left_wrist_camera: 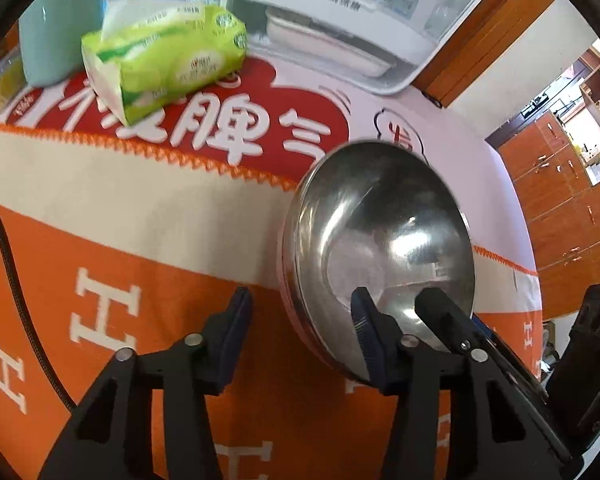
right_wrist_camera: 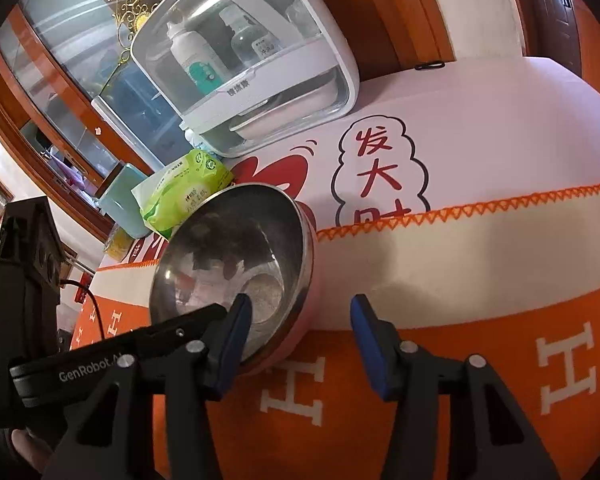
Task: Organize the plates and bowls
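Note:
A steel bowl with a pink outer wall (left_wrist_camera: 380, 240) is tilted up on the orange blanket, its inside facing me. In the left wrist view my left gripper (left_wrist_camera: 300, 316) is open; its right finger touches the bowl's near rim, and a finger of the other gripper (left_wrist_camera: 440, 312) reaches inside the bowl beside it. In the right wrist view the same bowl (right_wrist_camera: 236, 264) sits at my right gripper's left finger. My right gripper (right_wrist_camera: 300, 320) is open, its left finger against the rim, with the other gripper's finger (right_wrist_camera: 188, 324) next to it. Neither gripper is closed on the bowl.
A green tissue pack (left_wrist_camera: 160, 60) and a teal container (left_wrist_camera: 56, 36) lie at the back left. A white and clear cabinet (left_wrist_camera: 360, 12) with bottles and a dish stands at the back. The orange blanket (left_wrist_camera: 140, 280) covers the near table. Wooden cupboards (left_wrist_camera: 572, 200) are at the right.

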`<act>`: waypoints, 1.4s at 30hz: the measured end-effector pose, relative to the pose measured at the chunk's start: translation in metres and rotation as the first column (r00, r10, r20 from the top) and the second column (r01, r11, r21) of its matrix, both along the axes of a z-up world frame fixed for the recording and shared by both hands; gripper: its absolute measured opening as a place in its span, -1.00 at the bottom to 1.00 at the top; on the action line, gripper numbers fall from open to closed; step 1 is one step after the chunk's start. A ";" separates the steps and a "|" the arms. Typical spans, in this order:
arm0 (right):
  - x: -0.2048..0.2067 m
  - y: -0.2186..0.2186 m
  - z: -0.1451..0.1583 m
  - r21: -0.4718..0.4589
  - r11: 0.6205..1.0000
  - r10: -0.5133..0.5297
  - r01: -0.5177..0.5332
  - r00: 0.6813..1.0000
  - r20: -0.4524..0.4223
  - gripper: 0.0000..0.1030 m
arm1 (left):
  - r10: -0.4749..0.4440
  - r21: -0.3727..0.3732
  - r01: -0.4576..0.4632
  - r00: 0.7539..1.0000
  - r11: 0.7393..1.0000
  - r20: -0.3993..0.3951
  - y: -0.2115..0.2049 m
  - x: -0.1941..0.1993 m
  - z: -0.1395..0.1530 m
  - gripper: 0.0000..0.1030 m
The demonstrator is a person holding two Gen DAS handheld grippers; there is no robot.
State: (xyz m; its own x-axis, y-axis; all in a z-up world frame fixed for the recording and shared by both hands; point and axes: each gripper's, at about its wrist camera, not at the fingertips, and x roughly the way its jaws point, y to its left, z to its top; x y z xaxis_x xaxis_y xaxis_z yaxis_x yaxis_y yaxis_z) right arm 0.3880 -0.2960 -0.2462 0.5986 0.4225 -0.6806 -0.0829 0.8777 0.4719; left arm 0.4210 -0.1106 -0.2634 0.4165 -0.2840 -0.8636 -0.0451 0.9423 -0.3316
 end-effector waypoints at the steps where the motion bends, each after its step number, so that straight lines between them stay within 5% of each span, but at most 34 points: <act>1: 0.000 0.000 -0.001 0.000 1.000 -0.001 0.001 1.000 -0.007 -0.14 | 0.001 0.004 -0.001 1.000 1.000 -0.011 -0.001 0.000 -0.002 -0.18; 11: -0.001 -0.004 -0.003 0.015 1.000 -0.015 0.016 0.999 -0.042 -0.69 | -0.011 -0.047 0.010 1.000 0.999 -0.018 -0.009 -0.006 -0.005 -0.56; 21: -0.011 -0.011 0.008 -0.017 0.999 -0.031 0.030 0.998 -0.063 -0.74 | -0.044 -0.025 0.043 0.999 0.999 -0.013 -0.020 -0.014 0.007 -0.58; 42: -0.076 -0.026 0.082 -0.078 0.997 -0.030 0.028 0.999 -0.021 -0.74 | -0.130 -0.035 0.132 0.991 0.991 0.040 -0.043 -0.074 0.073 -0.58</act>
State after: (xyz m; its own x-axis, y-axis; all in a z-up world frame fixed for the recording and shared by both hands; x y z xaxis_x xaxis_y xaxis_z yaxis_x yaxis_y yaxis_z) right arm 0.3120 -0.3222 -0.1644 0.5943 0.3507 -0.7237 -0.0473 0.9136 0.4039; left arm 0.3465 -0.1532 -0.1903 0.4054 -0.3703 -0.8358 0.0909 0.9261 -0.3662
